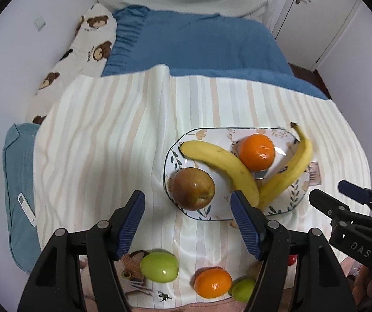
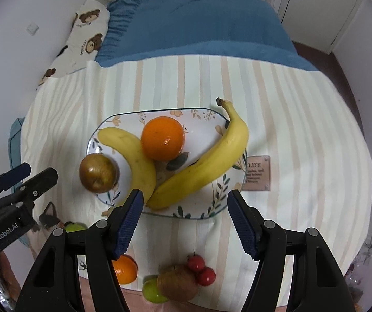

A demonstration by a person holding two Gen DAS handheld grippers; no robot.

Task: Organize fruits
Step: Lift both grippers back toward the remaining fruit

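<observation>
The striped cloth on the bed carries an oval plate near its right edge, holding two bananas, an orange and a brown apple overhanging the plate's left rim. More fruit sits along the cloth's near edge. Left gripper and right gripper hover half-open, empty; I'd worry a nudge rolls that apple off

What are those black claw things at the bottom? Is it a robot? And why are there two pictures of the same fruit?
No robot: a person holds two grabbing tools, each with a camera, so you get two pictures. The left gripper and right gripper both have open jaws holding nothing. On the flowery plate lie two bananas, an orange and a brownish apple. More fruit waits nearer us on the striped cloth: a green fruit, another orange and small red ones.
</observation>
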